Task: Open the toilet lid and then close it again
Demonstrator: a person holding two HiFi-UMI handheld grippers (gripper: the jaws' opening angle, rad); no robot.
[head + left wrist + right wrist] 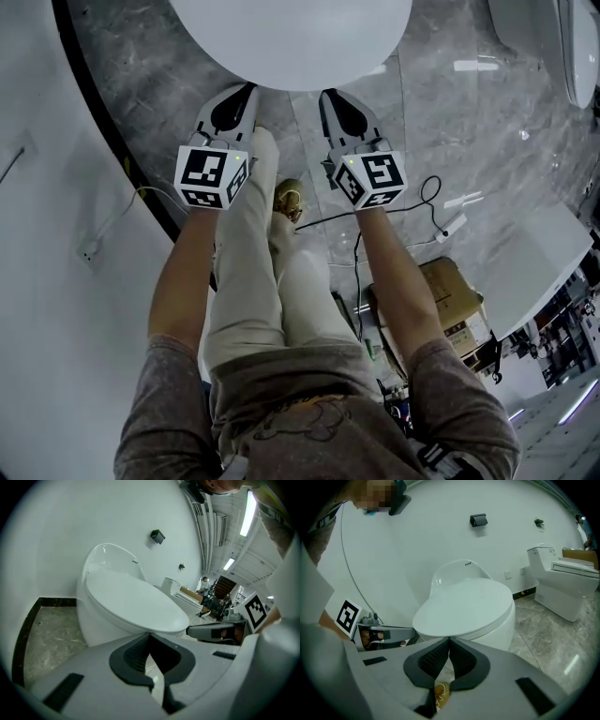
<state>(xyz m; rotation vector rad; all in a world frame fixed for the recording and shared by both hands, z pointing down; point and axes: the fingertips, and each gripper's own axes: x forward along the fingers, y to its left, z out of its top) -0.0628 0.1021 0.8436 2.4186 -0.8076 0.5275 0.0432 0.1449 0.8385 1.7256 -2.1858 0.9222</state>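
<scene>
Smooth glossy white toilet lid (291,37), polished grey marble-look floor (450,112), matt grey plastic left gripper (250,87) and right gripper (325,93), ribbed black pads (434,659), beige cloth trousers (248,281)

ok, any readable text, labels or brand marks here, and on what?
Nothing legible.
Dark mark on the toilet back: too small to read.
Cubes on the left gripper and right gripper: square marker patterns, no words.
Cardboard box: any print is blurred.

Bright ceiling strip lights (247,513), sharp frames, fisheye-darkened corners.
</scene>
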